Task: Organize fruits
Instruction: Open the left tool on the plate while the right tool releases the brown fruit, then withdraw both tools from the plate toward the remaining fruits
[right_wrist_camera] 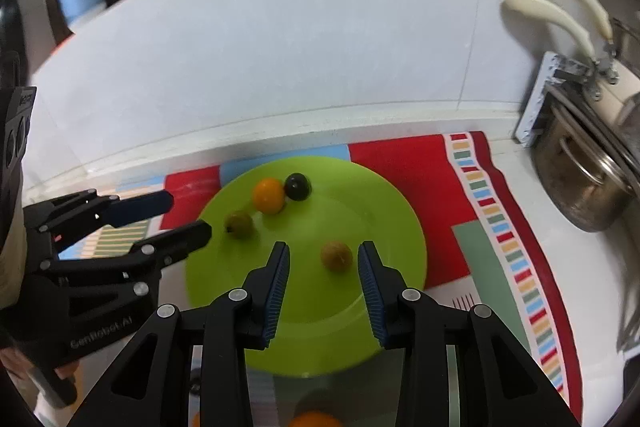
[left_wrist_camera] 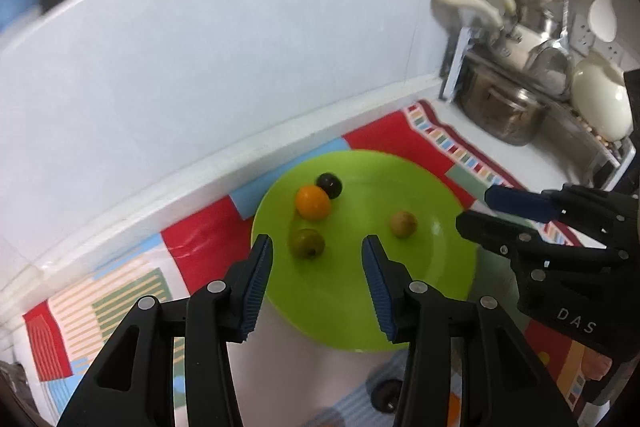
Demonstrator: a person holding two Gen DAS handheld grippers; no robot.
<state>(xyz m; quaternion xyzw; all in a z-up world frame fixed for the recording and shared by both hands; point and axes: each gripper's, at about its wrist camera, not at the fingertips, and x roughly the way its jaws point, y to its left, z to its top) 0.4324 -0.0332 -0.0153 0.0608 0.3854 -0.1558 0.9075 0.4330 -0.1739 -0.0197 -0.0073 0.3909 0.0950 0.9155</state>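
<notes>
Basically, both grippers hung parted and empty over the green plate [left_wrist_camera: 448, 267]: left gripper [left_wrist_camera: 318, 251] nearest the green fruit [left_wrist_camera: 307, 243], right gripper [right_wrist_camera: 323, 259] bracketing the tan fruit [right_wrist_camera: 336, 255].

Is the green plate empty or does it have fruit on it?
Not empty. The green plate has four small fruits lying on it: orange, black, green, tan.

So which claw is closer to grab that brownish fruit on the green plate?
The right claw, probably. The brownish fruit sits right between its open fingers on the plate. The left claw is lined up on the green fruit instead.
</notes>
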